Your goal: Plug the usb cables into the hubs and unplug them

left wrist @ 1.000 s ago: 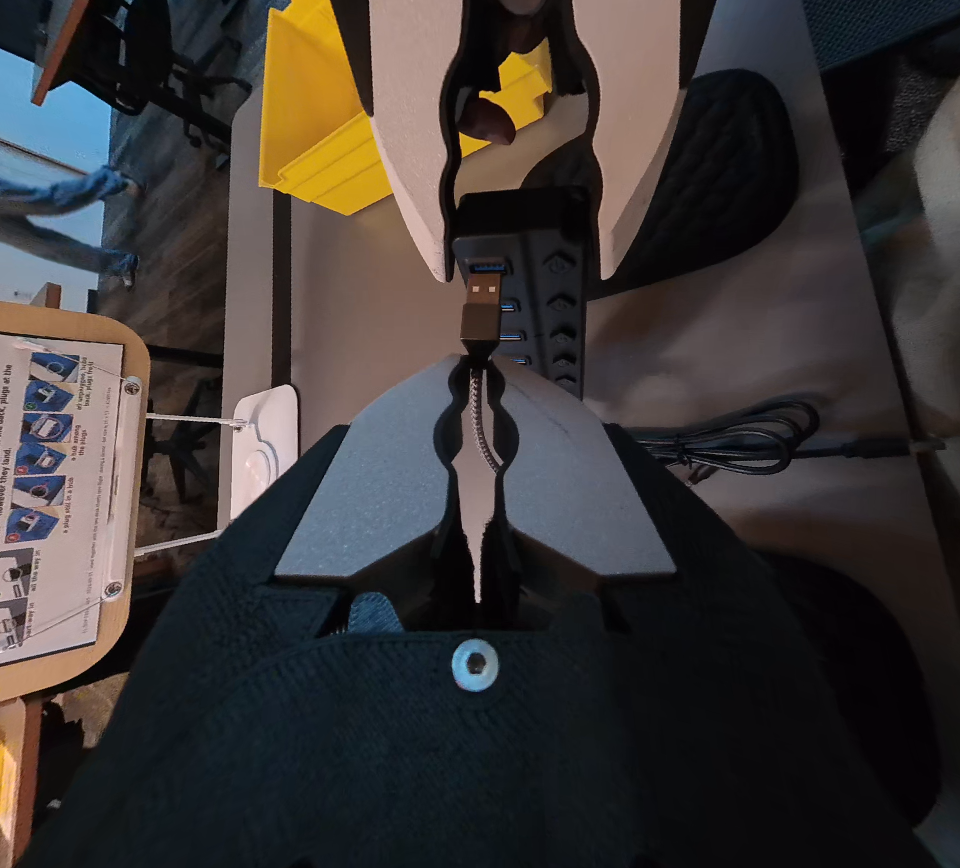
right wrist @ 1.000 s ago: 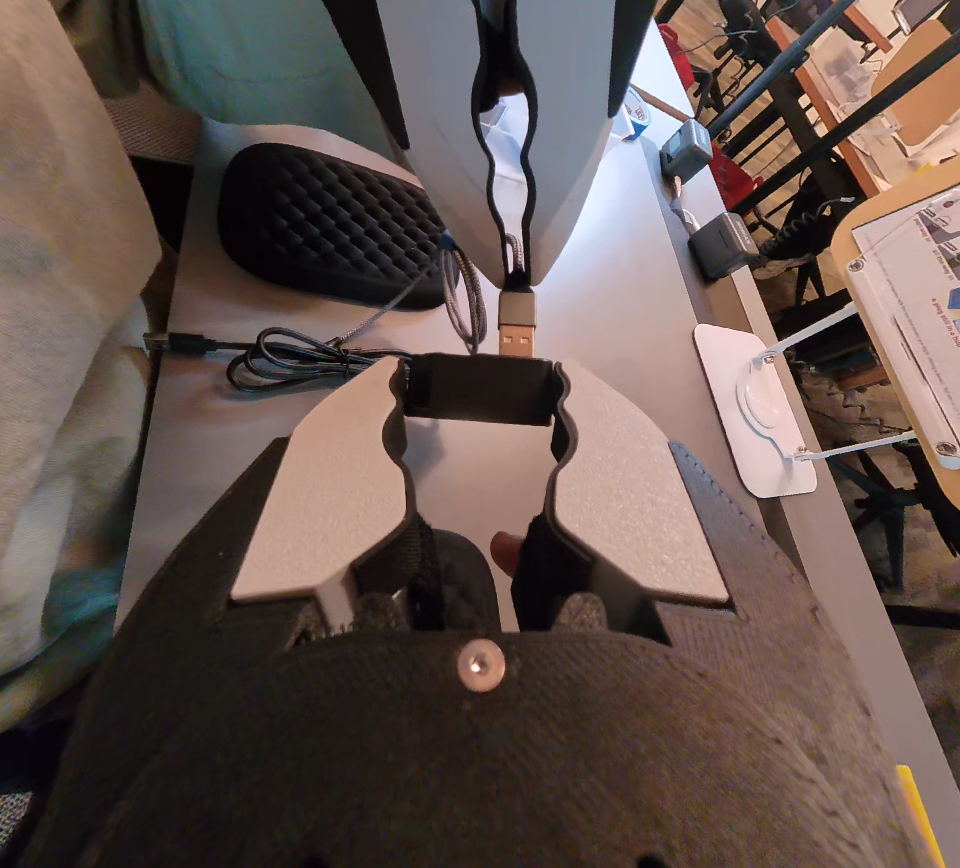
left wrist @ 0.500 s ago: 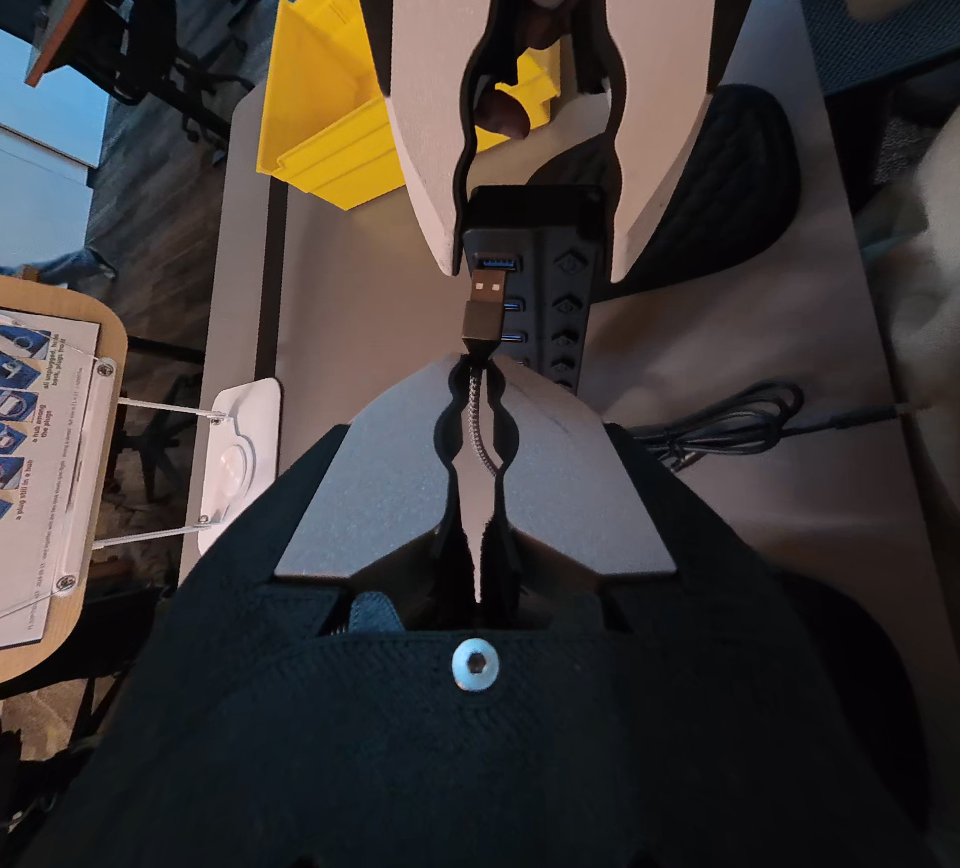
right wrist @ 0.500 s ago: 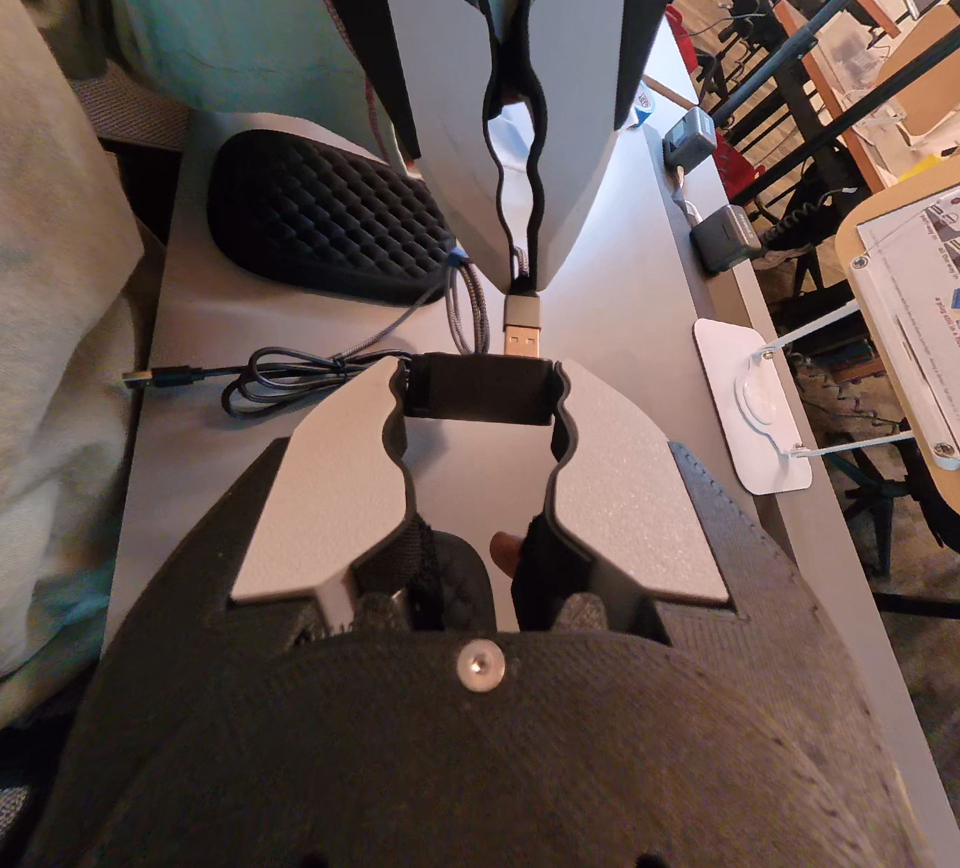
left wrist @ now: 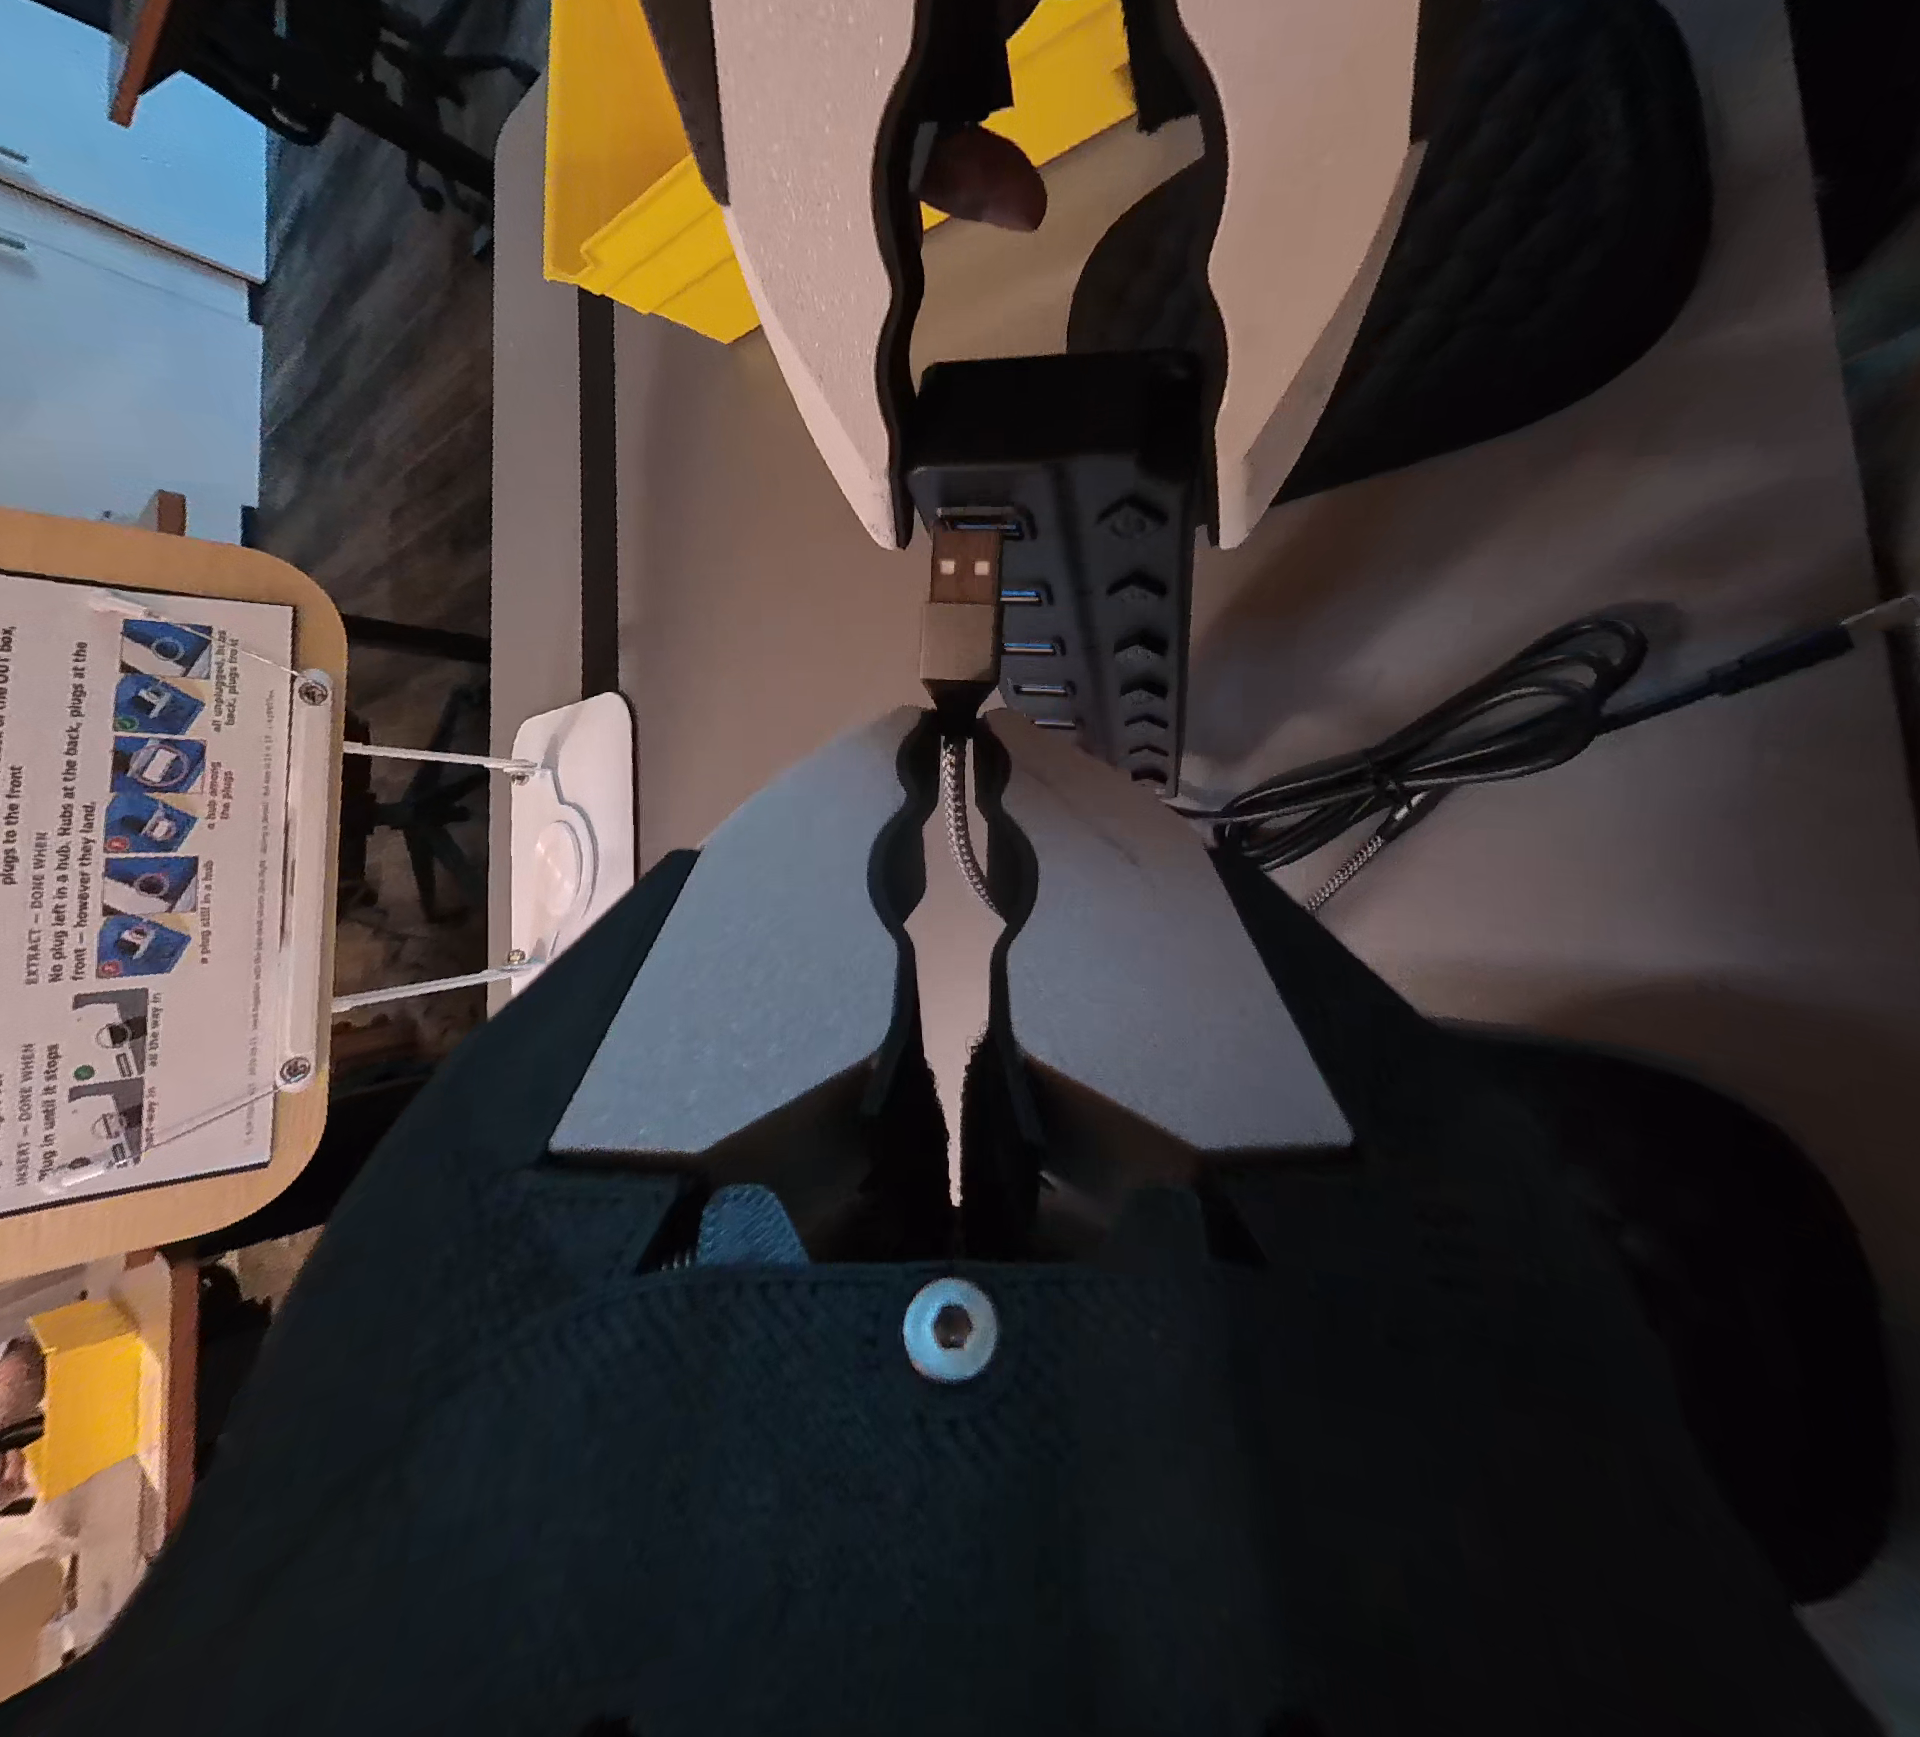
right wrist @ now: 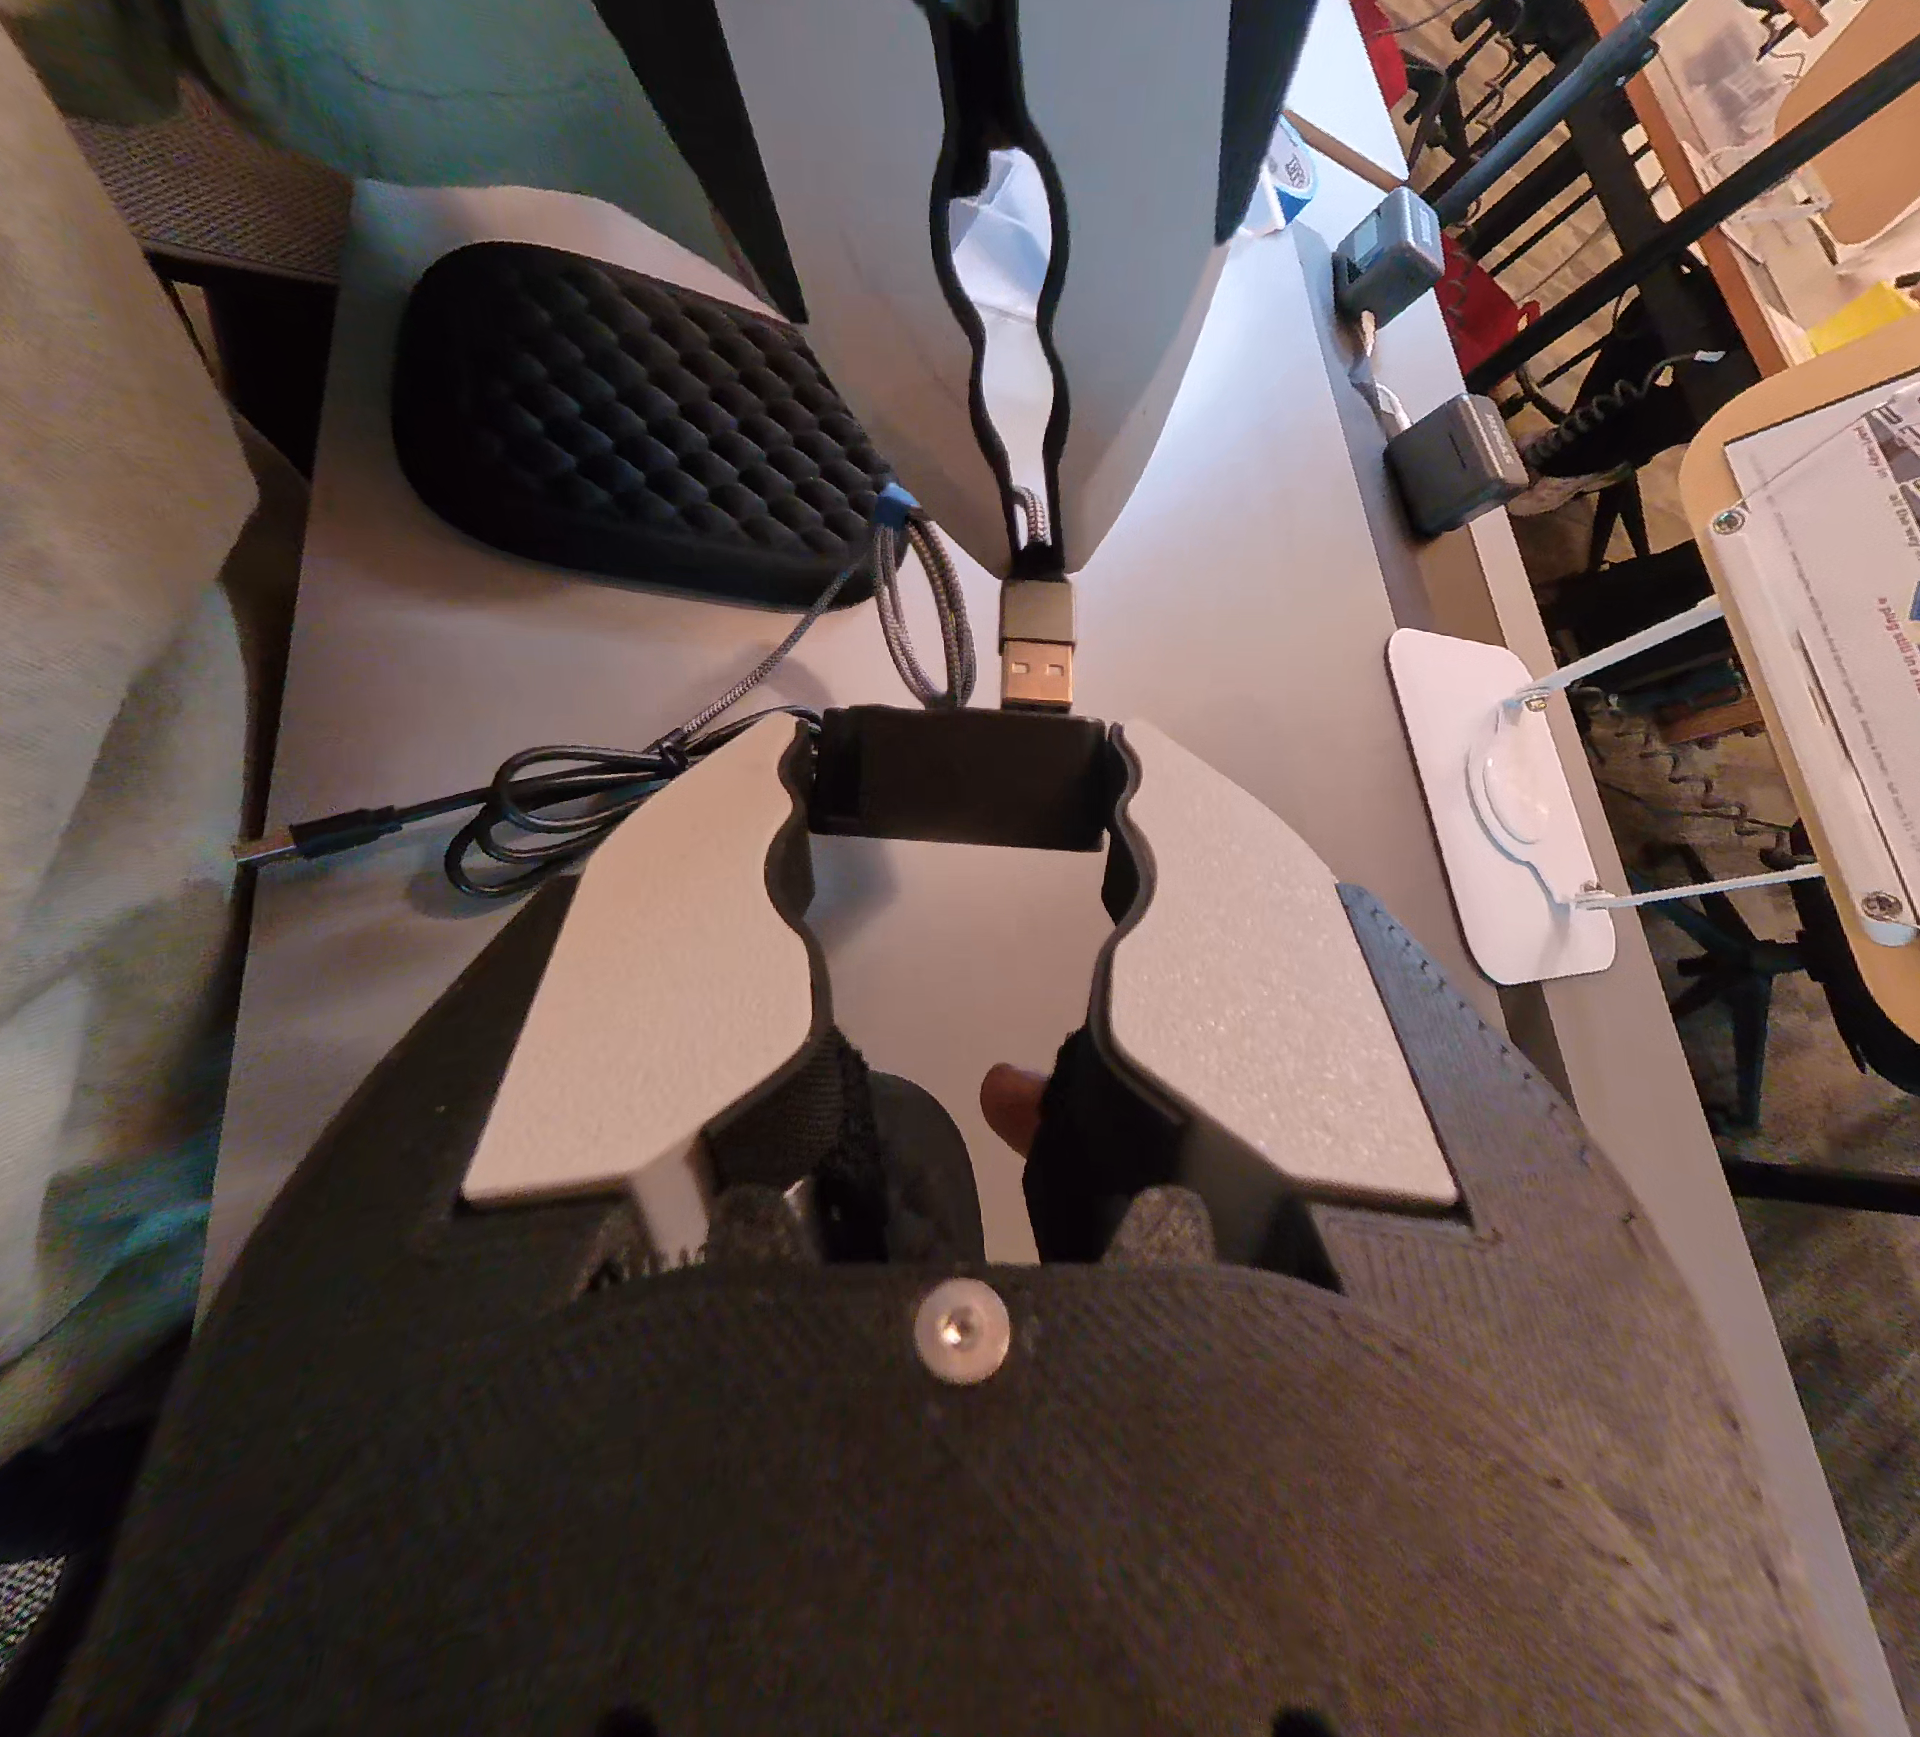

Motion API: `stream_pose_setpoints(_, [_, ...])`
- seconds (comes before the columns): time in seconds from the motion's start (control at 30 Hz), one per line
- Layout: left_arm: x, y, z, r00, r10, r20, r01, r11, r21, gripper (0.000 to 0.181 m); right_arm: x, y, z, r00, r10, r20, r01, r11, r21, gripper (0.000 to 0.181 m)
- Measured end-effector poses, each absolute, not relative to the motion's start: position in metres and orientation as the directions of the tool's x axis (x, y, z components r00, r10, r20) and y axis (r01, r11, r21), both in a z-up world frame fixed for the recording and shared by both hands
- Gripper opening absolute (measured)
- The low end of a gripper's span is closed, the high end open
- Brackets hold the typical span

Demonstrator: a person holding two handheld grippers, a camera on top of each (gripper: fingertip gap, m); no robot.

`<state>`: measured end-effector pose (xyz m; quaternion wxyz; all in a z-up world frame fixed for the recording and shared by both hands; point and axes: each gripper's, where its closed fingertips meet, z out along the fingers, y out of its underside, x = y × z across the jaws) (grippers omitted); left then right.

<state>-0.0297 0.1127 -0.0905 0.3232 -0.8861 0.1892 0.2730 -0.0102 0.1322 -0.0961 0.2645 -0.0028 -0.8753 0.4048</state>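
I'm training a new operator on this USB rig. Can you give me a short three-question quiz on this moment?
1. True or false: the USB plug is fully seated in the hub.
2. Which gripper holds the hub? A) left gripper B) right gripper C) neither
3. Fill in: the loose black cable lies coiled on the ___, near the black pad.

Key
1. False: the plug's metal tip is fully bare, just short of a port at the hub's gripped end.
2. B: the right gripper clamps the hub's end, and the left pinches the braided cable behind the plug.
3. table
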Motion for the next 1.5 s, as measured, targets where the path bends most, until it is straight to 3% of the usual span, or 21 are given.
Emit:
stream_pose_setpoints(0.27, [-0.031,0.111,-0.094,0.743,-0.176,-0.646,-0.521,-0.757,-0.393,0.006,-0.011,0.131,-0.097,-0.858,0.226,0.461,-0.198,0.682,-0.704,0.054])
stream_pose_setpoints(1.13, [-0.031,0.111,-0.095,0.716,-0.200,-0.669,-0.522,-0.790,-0.321,0.006,-0.013,0.129,-0.104,-0.853,0.222,0.473,-0.189,0.713,-0.676,0.054])
stream_pose_setpoints(1.5, [-0.025,0.118,-0.093,0.773,-0.172,-0.611,-0.518,-0.728,-0.450,0.006,-0.013,0.127,-0.104,-0.853,0.229,0.468,-0.213,0.667,-0.714,0.054])
